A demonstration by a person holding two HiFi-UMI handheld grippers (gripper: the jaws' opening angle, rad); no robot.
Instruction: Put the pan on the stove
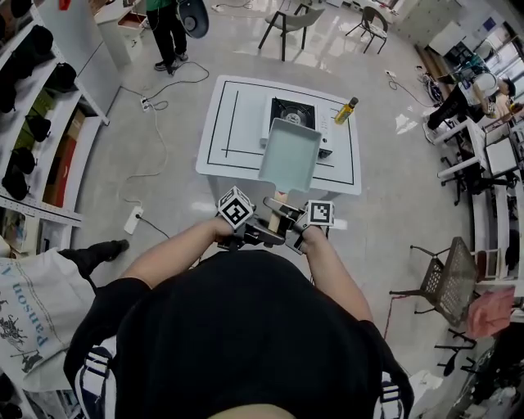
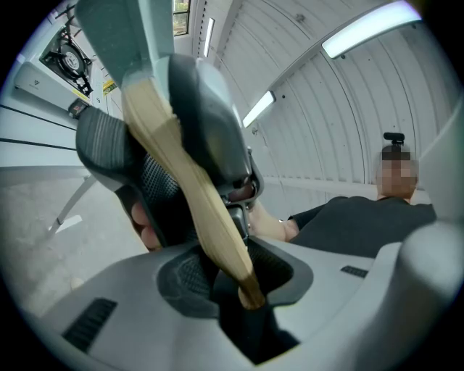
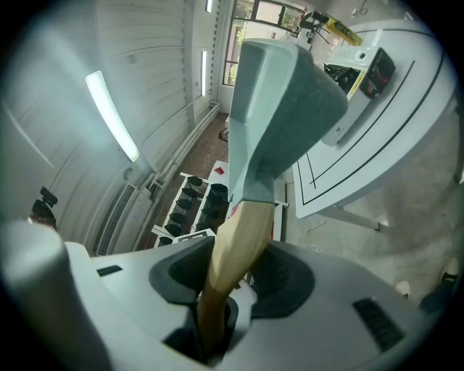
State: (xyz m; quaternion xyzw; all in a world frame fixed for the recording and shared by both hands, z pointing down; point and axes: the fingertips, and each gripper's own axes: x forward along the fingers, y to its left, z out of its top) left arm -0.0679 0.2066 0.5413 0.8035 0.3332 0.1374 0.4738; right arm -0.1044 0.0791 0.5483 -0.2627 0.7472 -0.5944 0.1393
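Note:
A pale green rectangular pan (image 1: pixel 290 155) with a wooden handle (image 1: pixel 281 199) hangs in the air over the near edge of the white table (image 1: pixel 237 159). Part of the black portable stove (image 1: pixel 292 111) on that table shows beyond the pan's far rim. My left gripper (image 1: pixel 264 232) and right gripper (image 1: pixel 293 229) sit side by side in front of my chest, both shut on the handle. In the left gripper view the handle (image 2: pixel 210 217) runs through the left gripper (image 2: pixel 226 279), with the pan (image 2: pixel 116 32) above. The right gripper (image 3: pixel 217 293) clamps the handle (image 3: pixel 235 253) below the pan (image 3: pixel 283 109).
A bottle of yellow oil (image 1: pixel 347 110) stands on the table right of the stove. On the floor lie a power strip (image 1: pixel 133 218) and cables. Shelves (image 1: pixel 37 123) line the left. A person (image 1: pixel 168 29) and chairs (image 1: pixel 288 23) stand beyond; a mesh chair (image 1: pixel 446 282) stands right.

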